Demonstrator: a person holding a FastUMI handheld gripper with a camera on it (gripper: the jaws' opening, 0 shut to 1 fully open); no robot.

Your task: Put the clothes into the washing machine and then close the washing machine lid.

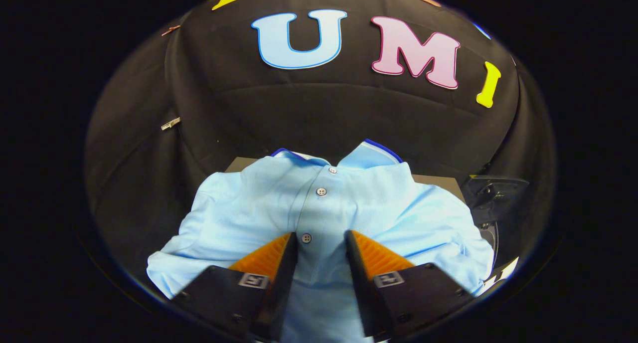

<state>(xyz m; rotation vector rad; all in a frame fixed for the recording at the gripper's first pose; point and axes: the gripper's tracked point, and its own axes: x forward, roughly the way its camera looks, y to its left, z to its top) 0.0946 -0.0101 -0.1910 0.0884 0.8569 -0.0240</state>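
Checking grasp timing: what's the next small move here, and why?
Probably close the jaws. The gripper is open, its fingers down on the light blue shirt either side of the button placket, fabric between them, nothing pinched yet.

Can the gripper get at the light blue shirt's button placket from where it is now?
Probably yes. The gripper is open, its fingers straddling the button placket of the light blue shirt, lowest button between the tips. Nothing lies between fingers and fabric, so closing should pinch it.
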